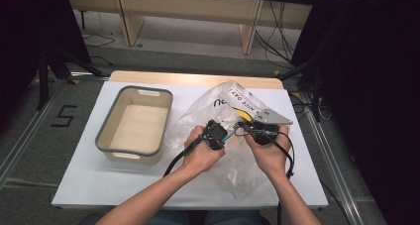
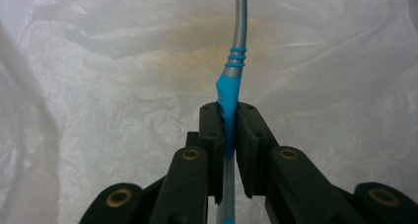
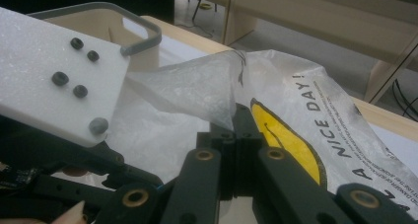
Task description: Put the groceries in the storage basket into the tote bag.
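Two hand-held grippers are at work over the crumpled plastic bag (image 1: 233, 131) lying on the white surface (image 1: 89, 180), right of the beige bin (image 1: 136, 126). Your left hand-held gripper (image 2: 227, 130) has its jaws nearly closed on the blue-and-silver toothbrush (image 2: 235, 61), pinching it at the blue grip section, with the handle running up in front of the bag's film. Your right hand-held gripper (image 3: 235, 135) is fully clamped on a fold of the bag's edge, beside the yellow printed face, holding the plastic up. Judging by this, the toothbrush is secured and sits at the bag's mouth, but it is not yet free of the bag, and the bin looks empty. What seems left to you: draw the toothbrush clear while the right keeps the bag pinned, carry it left, and set it into the bin.
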`<state>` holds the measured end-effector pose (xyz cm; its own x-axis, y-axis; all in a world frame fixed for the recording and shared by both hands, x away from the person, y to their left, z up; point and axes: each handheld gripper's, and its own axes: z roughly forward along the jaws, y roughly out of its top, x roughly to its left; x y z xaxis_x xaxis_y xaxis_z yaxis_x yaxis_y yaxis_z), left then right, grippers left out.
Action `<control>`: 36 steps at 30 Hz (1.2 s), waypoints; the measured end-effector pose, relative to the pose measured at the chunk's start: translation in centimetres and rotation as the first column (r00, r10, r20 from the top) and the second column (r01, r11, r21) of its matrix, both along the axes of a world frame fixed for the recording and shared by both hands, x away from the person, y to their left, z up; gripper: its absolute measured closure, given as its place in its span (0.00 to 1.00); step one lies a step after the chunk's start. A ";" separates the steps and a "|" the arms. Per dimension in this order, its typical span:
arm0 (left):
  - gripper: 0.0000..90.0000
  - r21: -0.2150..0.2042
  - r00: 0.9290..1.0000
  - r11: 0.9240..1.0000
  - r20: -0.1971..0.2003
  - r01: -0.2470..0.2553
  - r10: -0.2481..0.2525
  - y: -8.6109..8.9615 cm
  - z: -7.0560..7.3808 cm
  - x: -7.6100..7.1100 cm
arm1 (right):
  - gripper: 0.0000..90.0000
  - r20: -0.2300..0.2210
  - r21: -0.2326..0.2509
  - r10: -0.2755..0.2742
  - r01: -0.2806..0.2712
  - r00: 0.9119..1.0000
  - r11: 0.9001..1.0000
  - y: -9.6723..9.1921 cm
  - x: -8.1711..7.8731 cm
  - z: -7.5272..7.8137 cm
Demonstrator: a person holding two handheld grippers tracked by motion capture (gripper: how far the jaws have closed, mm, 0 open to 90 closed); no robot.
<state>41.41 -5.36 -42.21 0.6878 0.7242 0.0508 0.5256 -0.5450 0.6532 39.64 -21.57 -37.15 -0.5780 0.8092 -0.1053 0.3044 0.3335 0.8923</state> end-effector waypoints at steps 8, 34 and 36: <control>0.87 -0.049 0.998 0.999 0.060 -0.001 0.004 -0.1 -0.5 0.6 | 1.00 -0.005 0.001 -0.001 0.001 1.000 1.000 0.0 0.0 -0.1; 0.62 -0.128 0.985 0.990 0.169 0.051 -0.029 8.0 3.8 -5.7 | 1.00 -0.152 -0.071 0.059 -0.071 0.987 0.995 0.2 -0.2 -2.1; 0.60 -0.128 0.985 0.991 0.175 0.034 -0.011 8.5 3.9 -5.5 | 1.00 -0.178 -0.090 0.068 -0.086 0.982 0.992 0.2 -0.2 -2.7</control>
